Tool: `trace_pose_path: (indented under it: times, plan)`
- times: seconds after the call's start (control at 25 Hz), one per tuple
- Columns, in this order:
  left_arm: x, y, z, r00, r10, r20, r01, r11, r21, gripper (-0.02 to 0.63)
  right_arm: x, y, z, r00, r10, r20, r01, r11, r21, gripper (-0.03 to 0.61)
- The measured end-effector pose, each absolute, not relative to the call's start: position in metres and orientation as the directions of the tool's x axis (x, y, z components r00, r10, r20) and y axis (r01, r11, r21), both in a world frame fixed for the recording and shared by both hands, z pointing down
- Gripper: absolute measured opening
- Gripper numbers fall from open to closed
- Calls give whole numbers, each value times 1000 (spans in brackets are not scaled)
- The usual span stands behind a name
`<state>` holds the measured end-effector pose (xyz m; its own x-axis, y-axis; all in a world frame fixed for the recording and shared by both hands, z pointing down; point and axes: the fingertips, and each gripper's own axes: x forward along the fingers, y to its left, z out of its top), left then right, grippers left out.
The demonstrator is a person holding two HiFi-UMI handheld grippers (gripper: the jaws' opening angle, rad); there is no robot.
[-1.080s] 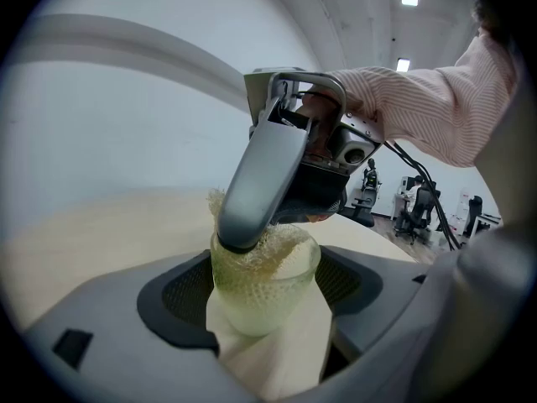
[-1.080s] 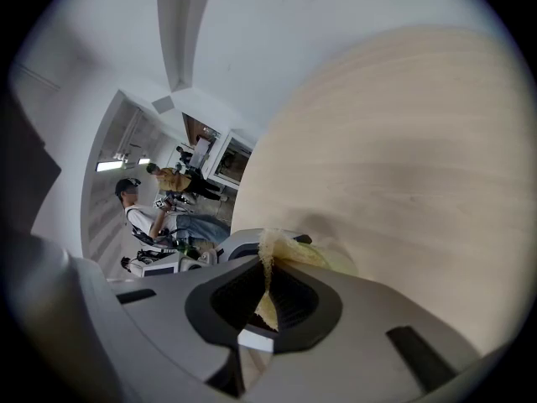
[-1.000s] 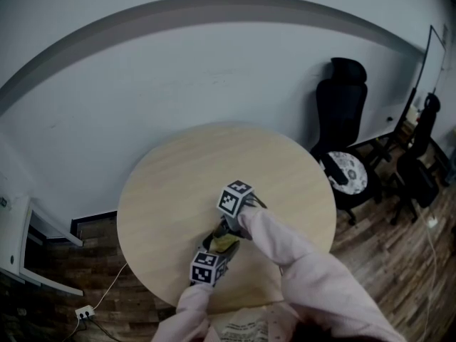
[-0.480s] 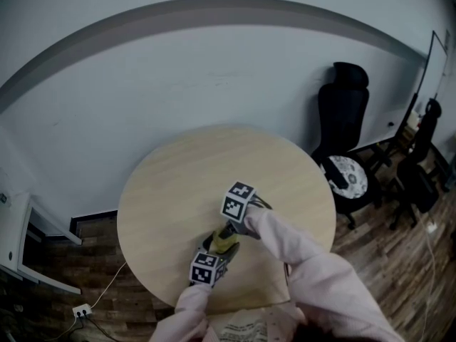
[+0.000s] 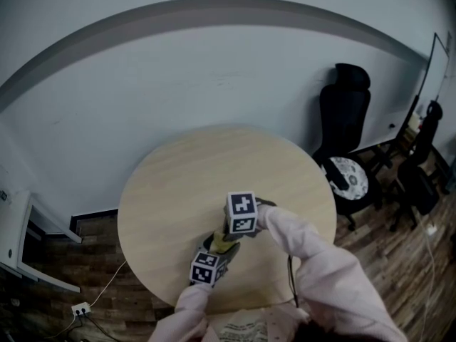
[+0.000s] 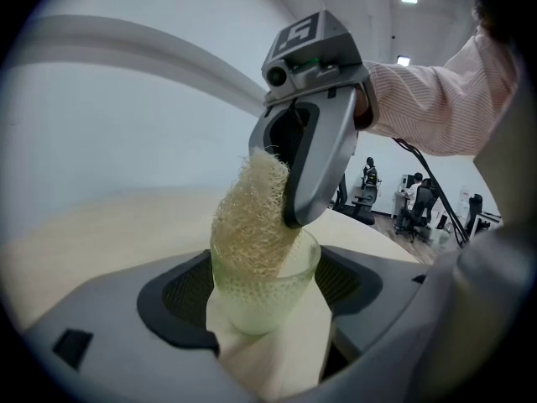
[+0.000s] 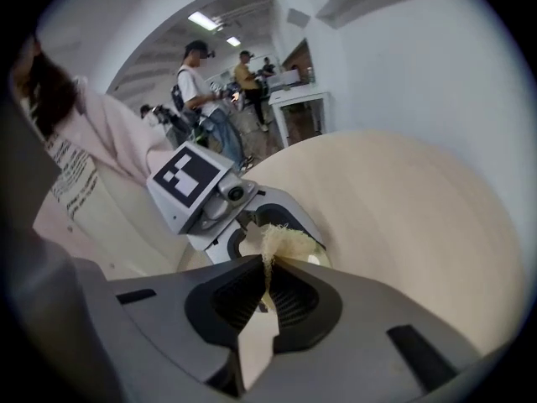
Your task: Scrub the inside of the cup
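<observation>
**Jaws, two pairs, both engaged: cup and scrubber**

Item 1. Left gripper (image 6: 262, 292): jaws set wide and clamped on the lower body of the cup (image 6: 267, 307), one pad against each side wall. The cup is upright, mouth up, over the near part of the round wooden bench (image 5: 185, 184). Whether its foot rests on the bench cannot be made out.

Item 2. Right gripper (image 7: 267, 288): jaws pinched almost together on the upper end of the scrubber (image 6: 252, 217), a tan, fibrous, loofah-like pad. It points steeply down, and the pad's lower end is pushed into the cup's mouth.

Handling notes, by judgement. Cup: pale translucent glass with a dimpled wall. Likely rigid, breakable and somewhat slippery, so best held low on the body with moderate pressure. Scrubber: light, springy and compressible. It will bend against the wall, so a grip nearer the working end gives firmer scrubbing.
</observation>
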<state>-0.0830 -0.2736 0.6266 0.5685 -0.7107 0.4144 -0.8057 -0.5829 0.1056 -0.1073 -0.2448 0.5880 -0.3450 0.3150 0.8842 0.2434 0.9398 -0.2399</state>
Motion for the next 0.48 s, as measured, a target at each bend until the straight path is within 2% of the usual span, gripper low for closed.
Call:
trace_pose_path:
  times: [0.16, 0.48]
  plan:
    - [-82, -273, 627, 568, -710, 416, -806, -583, 106, 374, -106, -241, 587, -281, 253, 926, 461, 882, -101, 26]
    - [-83, -272, 627, 567, -710, 418, -806, -583, 103, 374, -103, -235, 582, -171, 98, 980, 687, 725, 47, 25]
